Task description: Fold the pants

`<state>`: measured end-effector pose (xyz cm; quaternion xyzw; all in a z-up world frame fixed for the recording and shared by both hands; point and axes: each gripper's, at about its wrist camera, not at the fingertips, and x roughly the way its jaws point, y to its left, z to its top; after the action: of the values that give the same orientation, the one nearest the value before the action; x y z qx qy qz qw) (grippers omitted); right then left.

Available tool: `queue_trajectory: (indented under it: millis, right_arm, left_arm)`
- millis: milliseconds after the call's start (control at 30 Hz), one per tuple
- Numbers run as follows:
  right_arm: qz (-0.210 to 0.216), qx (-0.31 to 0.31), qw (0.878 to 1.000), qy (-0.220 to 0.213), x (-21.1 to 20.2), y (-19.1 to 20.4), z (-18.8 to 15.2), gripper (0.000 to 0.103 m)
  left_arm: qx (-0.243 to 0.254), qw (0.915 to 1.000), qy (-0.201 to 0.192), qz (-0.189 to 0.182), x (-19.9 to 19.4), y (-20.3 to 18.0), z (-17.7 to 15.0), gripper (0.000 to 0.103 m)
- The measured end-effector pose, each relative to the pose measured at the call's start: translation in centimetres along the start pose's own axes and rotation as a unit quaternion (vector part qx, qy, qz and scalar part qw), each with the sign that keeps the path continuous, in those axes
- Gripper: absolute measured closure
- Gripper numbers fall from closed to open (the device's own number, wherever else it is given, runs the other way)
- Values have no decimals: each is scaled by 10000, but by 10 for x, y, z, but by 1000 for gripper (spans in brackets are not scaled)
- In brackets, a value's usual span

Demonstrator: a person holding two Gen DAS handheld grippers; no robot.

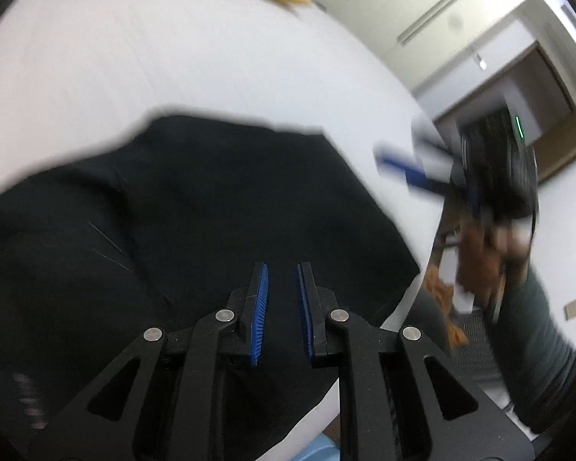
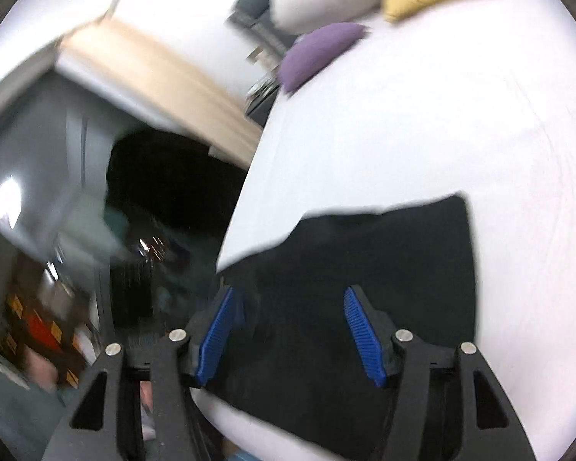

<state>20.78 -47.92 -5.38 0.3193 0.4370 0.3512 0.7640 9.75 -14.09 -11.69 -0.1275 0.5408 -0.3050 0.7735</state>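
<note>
Black pants (image 1: pixel 196 230) on the white worktop (image 1: pixel 172 57) — my left gripper (image 1: pixel 282 272) has its fingers narrowly apart, my right gripper (image 2: pixel 288 296) widely (both empty).

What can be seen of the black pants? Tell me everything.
The pants are plain black soft cloth, lying in a broad, fairly flat heap on the white bed, near its edge. A few shallow creases run across them, and some pale threads or hairs show on the surface. In the right wrist view one straight edge and a corner lie against the white sheet. Neither hand-held gripper is closed on them; both hover above, open.
</note>
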Motion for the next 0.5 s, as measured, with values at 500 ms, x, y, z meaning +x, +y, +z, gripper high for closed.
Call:
queue_trajectory:
  millis: [500]
  right_arm:
    - [99, 329, 9915, 1255, 1, -58, -47, 46]
  left_arm:
    - [-485, 9984, -186, -241, 4, 49, -35, 88]
